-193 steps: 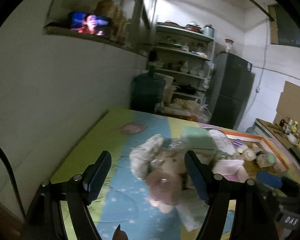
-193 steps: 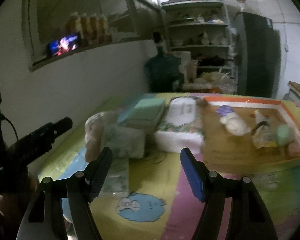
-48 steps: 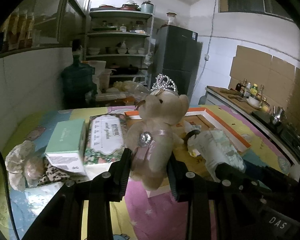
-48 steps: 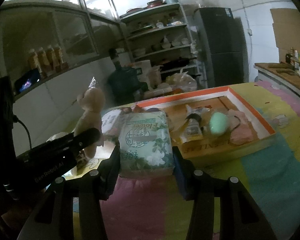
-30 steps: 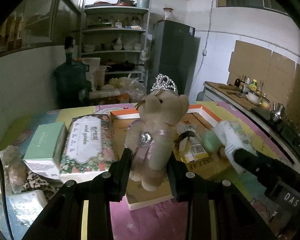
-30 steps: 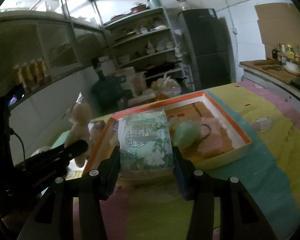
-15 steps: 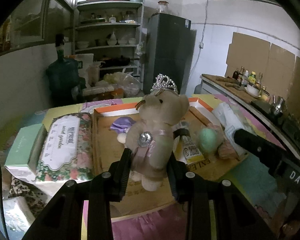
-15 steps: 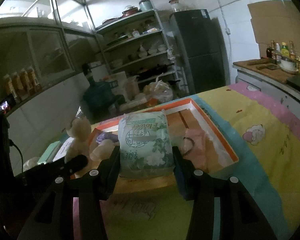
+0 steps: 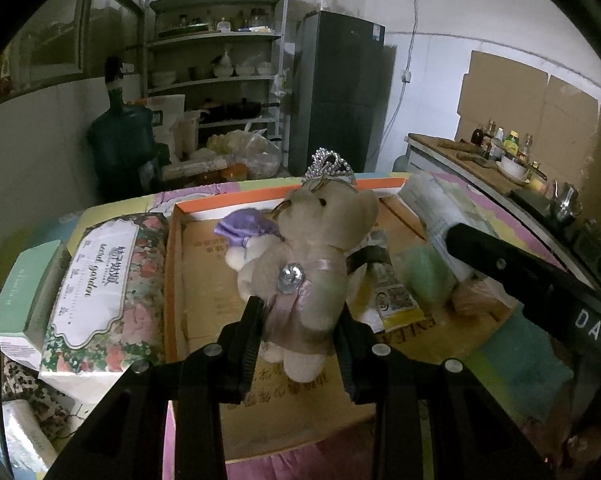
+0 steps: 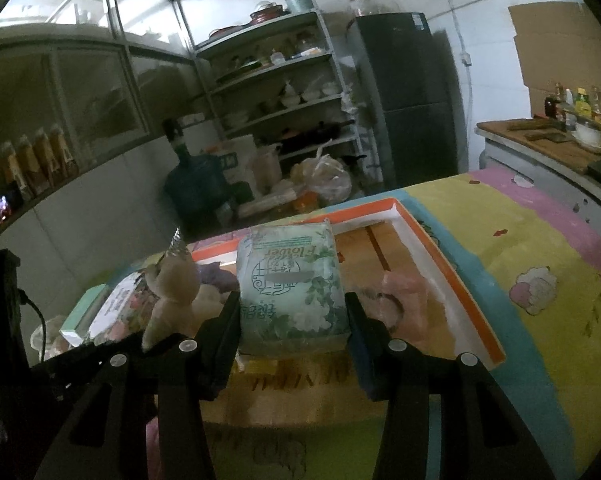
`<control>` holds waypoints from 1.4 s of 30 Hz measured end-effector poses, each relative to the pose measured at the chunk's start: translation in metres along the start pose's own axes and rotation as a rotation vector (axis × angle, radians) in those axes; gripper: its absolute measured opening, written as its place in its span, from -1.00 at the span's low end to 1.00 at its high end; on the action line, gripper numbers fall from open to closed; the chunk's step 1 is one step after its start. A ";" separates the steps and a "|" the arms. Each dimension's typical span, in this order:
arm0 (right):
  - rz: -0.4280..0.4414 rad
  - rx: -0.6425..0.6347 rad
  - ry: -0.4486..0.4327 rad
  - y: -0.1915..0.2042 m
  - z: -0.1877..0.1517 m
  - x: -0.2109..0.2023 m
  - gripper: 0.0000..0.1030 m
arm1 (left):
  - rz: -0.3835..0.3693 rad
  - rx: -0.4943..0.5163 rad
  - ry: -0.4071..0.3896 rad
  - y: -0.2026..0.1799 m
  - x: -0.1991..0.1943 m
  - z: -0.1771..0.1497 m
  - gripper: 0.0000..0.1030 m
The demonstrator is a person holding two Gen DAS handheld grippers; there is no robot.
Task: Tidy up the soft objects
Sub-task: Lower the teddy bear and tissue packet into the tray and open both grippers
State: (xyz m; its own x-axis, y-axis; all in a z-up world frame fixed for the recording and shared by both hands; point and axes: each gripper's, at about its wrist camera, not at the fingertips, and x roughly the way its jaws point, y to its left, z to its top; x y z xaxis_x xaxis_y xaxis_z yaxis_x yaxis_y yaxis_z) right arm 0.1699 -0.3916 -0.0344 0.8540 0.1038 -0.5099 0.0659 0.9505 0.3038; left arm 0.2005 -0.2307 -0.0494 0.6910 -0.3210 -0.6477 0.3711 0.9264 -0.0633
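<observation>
Softly clamped: plush bear (image 9: pixel 312 264), crinkly tissue pack (image 10: pixel 290 284).

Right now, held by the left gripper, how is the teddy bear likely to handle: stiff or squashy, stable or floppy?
Probably squashy: the left gripper pinches the teddy bear at its lower body. It looks light. Its crowned head, unsupported above the grip, may wobble or tilt.

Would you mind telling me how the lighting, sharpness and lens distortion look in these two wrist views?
Left wrist view: dim room, fisheye bending the shelves, black vignette at the corners; the teddy bear in the left gripper is fairly sharp. Right wrist view: equally dim, slightly soft; the tissue pack in the right gripper reads clearly, one label patch blurred.
</observation>
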 end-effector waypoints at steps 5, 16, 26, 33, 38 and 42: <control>0.001 -0.007 0.017 0.000 0.004 0.012 -0.01 | -0.001 0.003 0.019 0.000 0.008 -0.002 -0.33; -0.013 -0.045 0.058 0.005 0.007 0.033 -0.01 | 0.001 -0.004 0.026 0.001 0.017 0.000 -0.33; -0.012 -0.062 0.079 0.006 0.006 0.042 -0.01 | -0.004 -0.009 0.028 0.002 0.019 -0.001 -0.33; -0.014 -0.075 0.078 0.009 0.006 0.046 0.03 | -0.009 -0.011 0.028 0.003 0.019 -0.001 -0.32; 0.001 -0.066 0.070 0.006 0.004 0.045 0.11 | -0.022 -0.020 0.022 0.003 0.018 -0.003 -0.28; 0.006 -0.053 0.065 0.005 0.003 0.043 0.16 | -0.024 -0.013 0.011 0.002 0.016 -0.004 -0.14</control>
State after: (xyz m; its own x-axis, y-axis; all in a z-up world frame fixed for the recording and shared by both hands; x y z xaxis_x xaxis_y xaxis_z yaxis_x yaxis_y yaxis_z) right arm 0.2090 -0.3834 -0.0524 0.8191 0.1268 -0.5595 0.0319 0.9637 0.2651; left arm 0.2096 -0.2333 -0.0625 0.6748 -0.3411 -0.6545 0.3794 0.9210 -0.0888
